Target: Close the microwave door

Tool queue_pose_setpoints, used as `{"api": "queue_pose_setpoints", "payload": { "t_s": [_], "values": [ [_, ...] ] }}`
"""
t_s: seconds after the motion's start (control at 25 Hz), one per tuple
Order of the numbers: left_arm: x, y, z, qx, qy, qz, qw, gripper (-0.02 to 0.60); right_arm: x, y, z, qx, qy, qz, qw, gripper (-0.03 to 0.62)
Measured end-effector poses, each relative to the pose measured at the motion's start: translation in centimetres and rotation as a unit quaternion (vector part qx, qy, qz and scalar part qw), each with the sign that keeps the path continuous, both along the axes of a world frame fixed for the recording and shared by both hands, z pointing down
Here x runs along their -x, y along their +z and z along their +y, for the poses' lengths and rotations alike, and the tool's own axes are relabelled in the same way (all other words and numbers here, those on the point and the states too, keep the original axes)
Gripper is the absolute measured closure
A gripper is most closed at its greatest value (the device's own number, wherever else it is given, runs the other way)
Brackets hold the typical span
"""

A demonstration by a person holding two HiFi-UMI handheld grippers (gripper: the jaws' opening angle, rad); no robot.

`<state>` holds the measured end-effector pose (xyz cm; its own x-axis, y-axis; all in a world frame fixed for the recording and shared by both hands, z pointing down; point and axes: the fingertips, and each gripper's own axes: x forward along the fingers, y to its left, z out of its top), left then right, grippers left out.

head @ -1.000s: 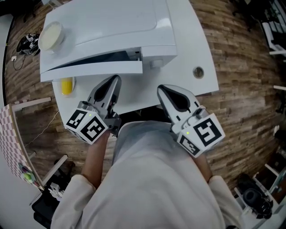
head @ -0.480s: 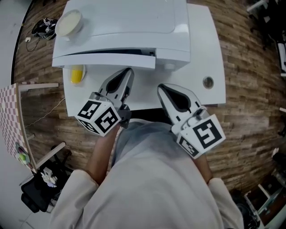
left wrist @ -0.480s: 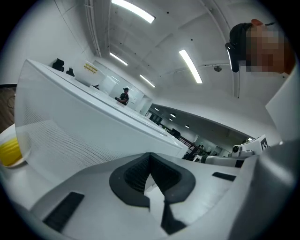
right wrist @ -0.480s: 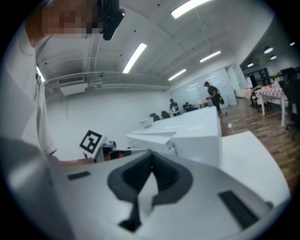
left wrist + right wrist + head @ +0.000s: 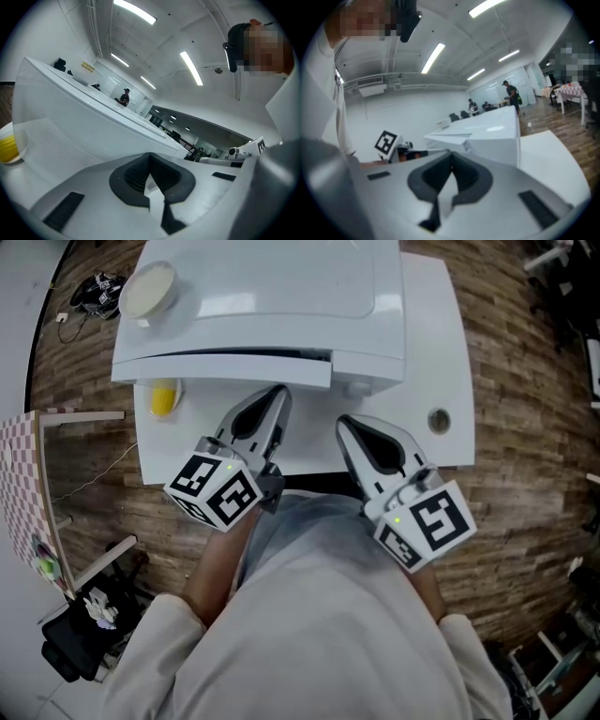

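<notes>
A white microwave [image 5: 272, 306] stands on a white table [image 5: 431, 352]. Its door [image 5: 220, 368] is slightly ajar, with a thin dark gap behind it. My left gripper [image 5: 277, 396] is shut and empty, its tip just below the door's right end. In the left gripper view the gripper [image 5: 150, 161] points along the door's mesh front [image 5: 70, 131]. My right gripper [image 5: 345, 426] is also shut and empty, and sits over the table's front part, a little short of the microwave. The right gripper view shows the gripper [image 5: 451, 161] with the microwave [image 5: 487, 136] ahead of it.
A yellow thing in a cup [image 5: 163, 396] stands on the table under the door's left end. A round cream lid or bowl [image 5: 148, 290] rests on the microwave's top. The table has a cable hole [image 5: 438, 418] at the right. A checkered board [image 5: 23, 484] stands on the wooden floor at the left.
My left gripper has moved forward and right, up to the door's right end. The gap behind the door looks narrower. The right gripper has hardly moved.
</notes>
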<state>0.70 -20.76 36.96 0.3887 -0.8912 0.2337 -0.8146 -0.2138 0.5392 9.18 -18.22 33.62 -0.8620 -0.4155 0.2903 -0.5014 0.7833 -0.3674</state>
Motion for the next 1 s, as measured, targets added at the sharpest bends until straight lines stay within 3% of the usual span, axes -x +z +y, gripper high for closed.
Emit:
{"api": "queue_pose_setpoints", "payload": {
  "t_s": [0.36, 1.0],
  "values": [
    [0.2, 0.1, -0.6, 0.007, -0.026, 0.000, 0.9996, 0.565, -0.3, 0.4, -0.9, 0.006, 0.000, -0.006, 1.000, 0.572],
    [0.4, -0.1, -1.2, 0.007, -0.032, 0.006, 0.9994, 0.565, -0.6, 0.6, -2.0, 0.014, 0.004, -0.010, 1.000, 0.572]
  ]
}}
